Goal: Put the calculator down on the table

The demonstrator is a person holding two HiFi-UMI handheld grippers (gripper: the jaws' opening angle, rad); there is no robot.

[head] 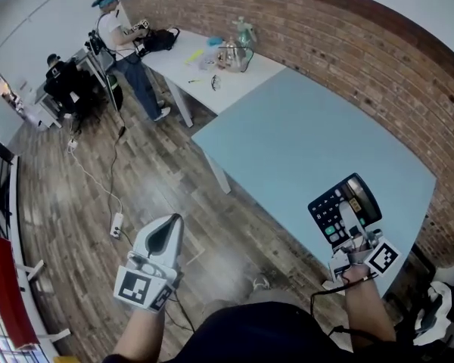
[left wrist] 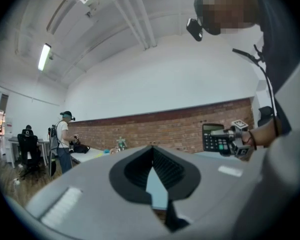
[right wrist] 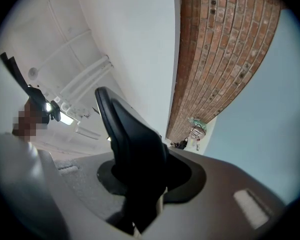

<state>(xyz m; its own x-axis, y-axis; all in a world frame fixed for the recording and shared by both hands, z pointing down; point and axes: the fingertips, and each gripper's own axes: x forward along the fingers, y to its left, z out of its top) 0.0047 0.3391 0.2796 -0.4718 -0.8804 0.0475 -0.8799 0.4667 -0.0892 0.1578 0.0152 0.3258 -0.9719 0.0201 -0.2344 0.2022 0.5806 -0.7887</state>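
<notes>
A red brick wall (head: 348, 59) curves across the upper right behind a pale blue table (head: 287, 134). Wood-plank floor (head: 151, 180) fills the left. A cluttered white table (head: 183, 65) stands at upper centre. In the left gripper view, a strip light (left wrist: 44, 56) glows upper left.

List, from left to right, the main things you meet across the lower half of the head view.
power strip on the floor → left gripper → calculator held over the table's near edge
</notes>
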